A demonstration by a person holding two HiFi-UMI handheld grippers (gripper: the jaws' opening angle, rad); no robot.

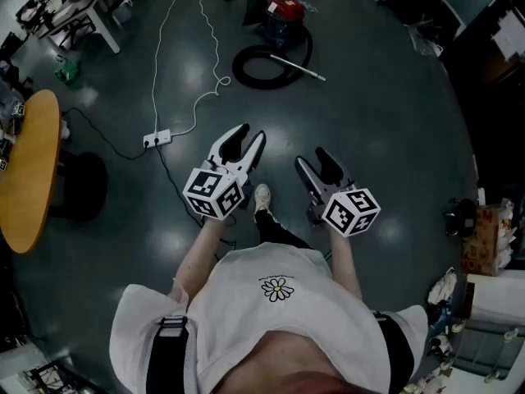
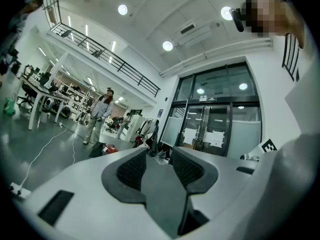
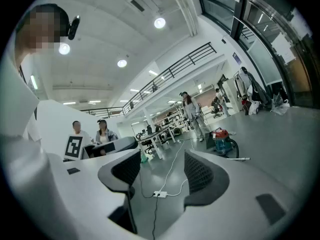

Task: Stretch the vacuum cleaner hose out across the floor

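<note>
Left hand-held gripper (image 1: 253,131) and right hand-held gripper (image 1: 310,156) gape empty in my hands; head view alone shows the hose (image 1: 261,84) as a whole coil beside the vacuum cleaner (image 1: 283,15).

The dark, glossy floor (image 1: 385,138) ahead of you carries the red-topped vacuum cleaner (image 1: 283,16), its black hose (image 1: 240,72) coiled in a loop just in front of it, the metal wand (image 1: 299,67) lying across the loop. To your left lies a white power strip (image 1: 157,139), with white cords (image 1: 153,72) trailing away across the floor.
</note>
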